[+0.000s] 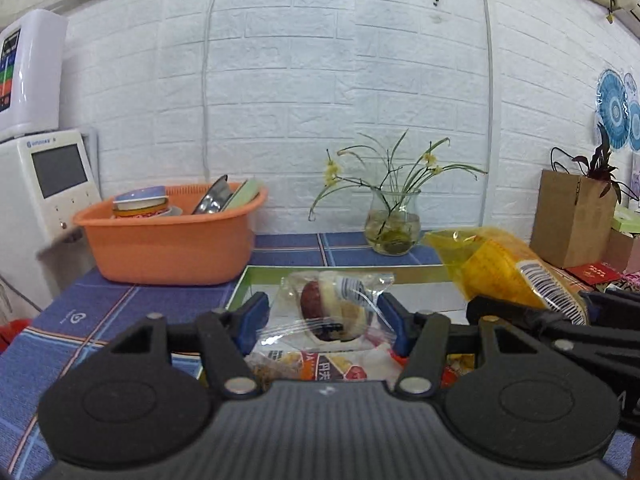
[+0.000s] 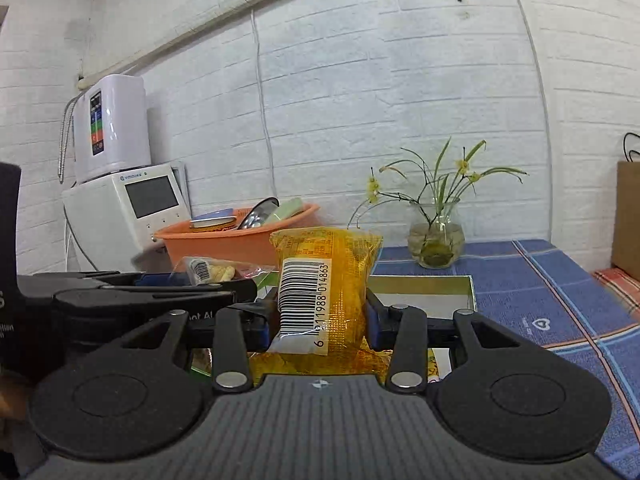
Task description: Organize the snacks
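Note:
My left gripper (image 1: 324,316) is shut on a clear snack packet (image 1: 334,304) that holds a red-brown and white piece, and it holds the packet in the air. Under it lies an open green-rimmed box (image 1: 348,269) with more snack packets (image 1: 332,368) in its near part. My right gripper (image 2: 320,320) is shut on a yellow snack packet (image 2: 332,264), barcode side toward the camera, over the same box (image 2: 440,280). The two grippers hang side by side: the yellow packet (image 1: 508,268) shows at the right of the left wrist view, the clear packet (image 2: 208,270) at the left of the right wrist view.
An orange basin (image 1: 168,248) with dishes stands at the back left beside a white appliance (image 1: 48,184). A glass vase (image 1: 394,228) with flowers stands behind the box. A cardboard box (image 1: 572,220) and a red packet (image 1: 592,274) are at the right. A blue checked cloth (image 1: 100,312) covers the table.

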Action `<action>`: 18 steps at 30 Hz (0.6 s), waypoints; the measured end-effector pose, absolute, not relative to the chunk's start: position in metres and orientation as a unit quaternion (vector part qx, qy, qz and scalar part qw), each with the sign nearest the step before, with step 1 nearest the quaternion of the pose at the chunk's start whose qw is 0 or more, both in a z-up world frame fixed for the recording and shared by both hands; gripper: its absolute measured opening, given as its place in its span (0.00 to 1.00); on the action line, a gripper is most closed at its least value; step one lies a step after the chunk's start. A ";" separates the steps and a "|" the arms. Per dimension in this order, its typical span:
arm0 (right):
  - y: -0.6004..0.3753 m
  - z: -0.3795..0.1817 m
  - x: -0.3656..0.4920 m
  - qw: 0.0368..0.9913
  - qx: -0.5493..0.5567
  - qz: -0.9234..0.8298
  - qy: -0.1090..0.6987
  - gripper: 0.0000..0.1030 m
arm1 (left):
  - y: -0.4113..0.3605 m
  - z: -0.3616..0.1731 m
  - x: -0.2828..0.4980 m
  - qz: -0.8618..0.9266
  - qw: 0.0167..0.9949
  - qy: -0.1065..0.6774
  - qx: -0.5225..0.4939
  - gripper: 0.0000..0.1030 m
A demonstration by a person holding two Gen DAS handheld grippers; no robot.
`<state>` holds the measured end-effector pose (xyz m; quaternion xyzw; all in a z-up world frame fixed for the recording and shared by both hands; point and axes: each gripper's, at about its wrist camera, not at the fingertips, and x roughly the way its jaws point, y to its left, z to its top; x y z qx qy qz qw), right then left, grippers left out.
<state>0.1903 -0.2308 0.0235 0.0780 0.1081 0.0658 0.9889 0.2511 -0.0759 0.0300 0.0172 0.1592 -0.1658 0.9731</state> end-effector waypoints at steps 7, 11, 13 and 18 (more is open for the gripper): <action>-0.249 0.015 0.206 0.977 0.138 0.063 0.148 1.00 | -0.058 0.009 0.273 -0.162 0.967 0.194 -0.010 0.72; -0.258 0.021 0.192 0.980 0.134 0.056 0.139 1.00 | -0.048 0.013 0.270 -0.160 0.967 0.199 -0.016 0.75; -0.265 0.023 0.180 0.978 0.136 0.063 0.144 1.00 | -0.043 0.016 0.262 -0.166 0.966 0.197 -0.010 0.76; -0.295 0.015 0.144 0.968 0.162 0.061 0.180 1.00 | -0.025 0.021 0.219 -0.186 0.967 0.173 0.037 1.00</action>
